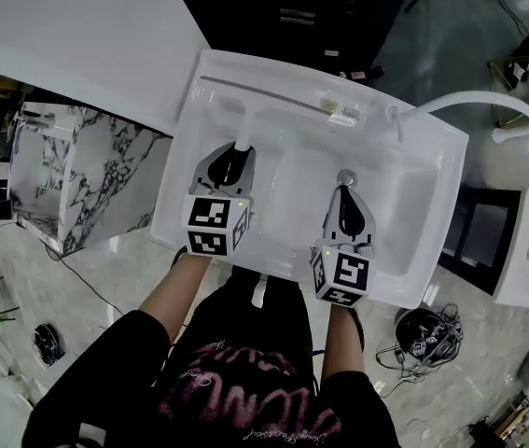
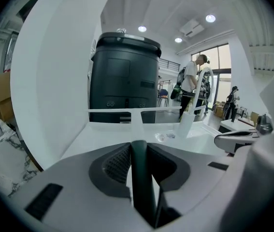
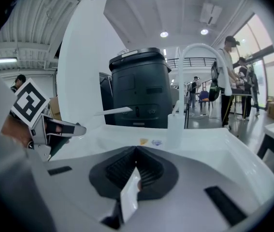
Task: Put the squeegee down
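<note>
Surface: white sink (image 1: 413, 194), curved tap (image 1: 479, 98) at upper right.
Room: marble block (image 1: 77, 180) at left, glossy floor (image 1: 105, 278).
Left gripper (image 1: 241, 147): fingers clamped on squeegee (image 1: 264, 93).
Right gripper (image 1: 343, 191): fingers together.

Both forearms stretched forward, left gripper (image 1: 241, 149) fingers clamped on squeegee (image 1: 243, 119), right gripper (image 1: 345, 190) fingers together

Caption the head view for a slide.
Left hand-held gripper holds the squeegee at a white sink, right hand-held gripper alongside.
</note>
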Demonstrator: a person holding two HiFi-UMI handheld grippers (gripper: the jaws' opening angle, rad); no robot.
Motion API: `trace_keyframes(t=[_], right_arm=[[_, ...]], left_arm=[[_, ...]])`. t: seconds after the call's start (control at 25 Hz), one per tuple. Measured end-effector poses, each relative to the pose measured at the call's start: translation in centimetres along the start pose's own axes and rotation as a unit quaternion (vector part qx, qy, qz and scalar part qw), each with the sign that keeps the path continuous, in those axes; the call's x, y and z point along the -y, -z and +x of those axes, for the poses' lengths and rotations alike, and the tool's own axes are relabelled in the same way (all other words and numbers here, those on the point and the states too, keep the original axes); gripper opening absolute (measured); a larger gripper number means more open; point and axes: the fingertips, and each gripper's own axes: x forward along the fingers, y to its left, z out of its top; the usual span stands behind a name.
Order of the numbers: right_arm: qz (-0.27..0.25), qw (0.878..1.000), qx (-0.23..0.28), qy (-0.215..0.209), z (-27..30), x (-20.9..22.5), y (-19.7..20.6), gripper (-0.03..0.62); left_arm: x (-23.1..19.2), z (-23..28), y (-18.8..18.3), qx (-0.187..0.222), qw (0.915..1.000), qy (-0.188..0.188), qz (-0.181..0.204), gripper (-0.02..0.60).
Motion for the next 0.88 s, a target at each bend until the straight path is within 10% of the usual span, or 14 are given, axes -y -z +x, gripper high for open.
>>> trace_keyframes(t=[0.88], right_arm=[[0.011, 0.999, -0.047, -0.003, 2.9, 1.0, 4.9, 0.02]], left_arm=[[-1.0, 4.9, 4.6, -0.055, 0.9985, -0.007, -0.003, 0.092]])
